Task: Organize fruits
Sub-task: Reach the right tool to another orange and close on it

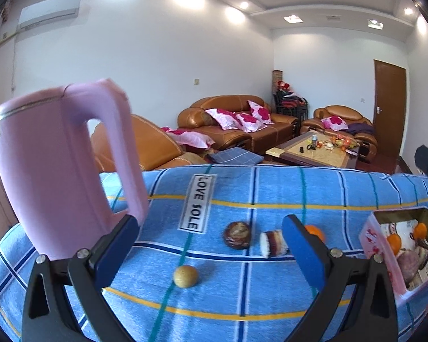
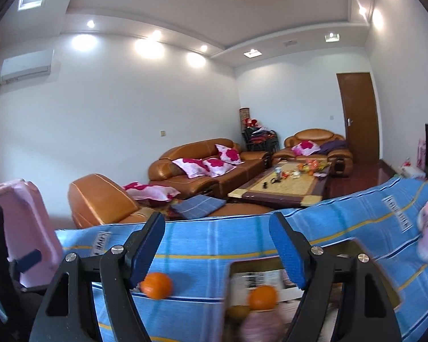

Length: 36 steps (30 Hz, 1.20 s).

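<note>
On the blue checked cloth [image 1: 271,188] over the counter, the left gripper [image 1: 211,245] stands spread and empty, with a small brown round fruit [image 1: 185,276] between its fingers. Farther off lie a dark fruit [image 1: 237,234], a cut piece [image 1: 272,243] and an orange [image 1: 315,232]. The right gripper [image 2: 216,253] is also spread, holding nothing, above the pink box [image 1: 385,259] containing oranges at the right. A pink kettle [image 1: 57,156] stands far left.

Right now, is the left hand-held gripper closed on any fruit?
No: the left hand-held gripper stands open above the blue cloth, and the small round tan fruit lies untouched between its fingers.
</note>
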{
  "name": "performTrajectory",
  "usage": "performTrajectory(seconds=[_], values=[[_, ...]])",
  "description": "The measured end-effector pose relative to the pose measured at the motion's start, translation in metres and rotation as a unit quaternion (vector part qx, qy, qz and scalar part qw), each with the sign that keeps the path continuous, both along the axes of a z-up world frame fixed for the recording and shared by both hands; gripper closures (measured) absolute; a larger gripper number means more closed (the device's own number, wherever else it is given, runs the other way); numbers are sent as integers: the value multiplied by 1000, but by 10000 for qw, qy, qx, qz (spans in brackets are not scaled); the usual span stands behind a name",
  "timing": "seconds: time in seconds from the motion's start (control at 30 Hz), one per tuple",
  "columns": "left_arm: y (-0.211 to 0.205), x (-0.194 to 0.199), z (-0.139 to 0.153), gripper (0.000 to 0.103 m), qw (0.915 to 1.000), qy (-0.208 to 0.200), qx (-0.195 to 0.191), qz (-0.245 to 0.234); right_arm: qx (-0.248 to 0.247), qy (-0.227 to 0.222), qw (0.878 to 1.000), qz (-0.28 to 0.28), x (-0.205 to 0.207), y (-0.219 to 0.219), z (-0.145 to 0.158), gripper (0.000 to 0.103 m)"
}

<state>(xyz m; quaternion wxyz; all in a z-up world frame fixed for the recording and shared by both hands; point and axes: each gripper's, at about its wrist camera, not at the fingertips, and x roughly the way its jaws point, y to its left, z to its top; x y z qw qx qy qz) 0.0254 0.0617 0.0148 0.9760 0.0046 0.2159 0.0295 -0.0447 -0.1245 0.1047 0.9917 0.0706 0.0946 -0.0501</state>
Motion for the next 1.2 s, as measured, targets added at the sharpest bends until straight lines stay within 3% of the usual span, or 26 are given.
performTrajectory(seconds=[0.13,0.3,0.47,0.6,0.8,1.03,1.2], values=[[16,9,0,0,9997,57,97,195,278,123,9995,101,16,18,-8,26],[39,21,-1,0,9982,190,224,525,279,388,9988,58,35,31,-16,26],[52,30,-8,0,9969,523,127,574,71,1199,9924,260,61,37,-40,26],[47,33,-13,0,9957,725,336,460,105,1864,9811,504,83,32,-52,26],[40,40,-23,0,9914,1103,607,351,-192,2605,9623,758,105,43,-70,52],[35,42,-28,0,9886,1268,738,336,-396,2676,9576,993,107,52,-69,53],[35,41,-29,0,9885,1325,659,314,26,3014,9449,1278,116,50,-83,53]])
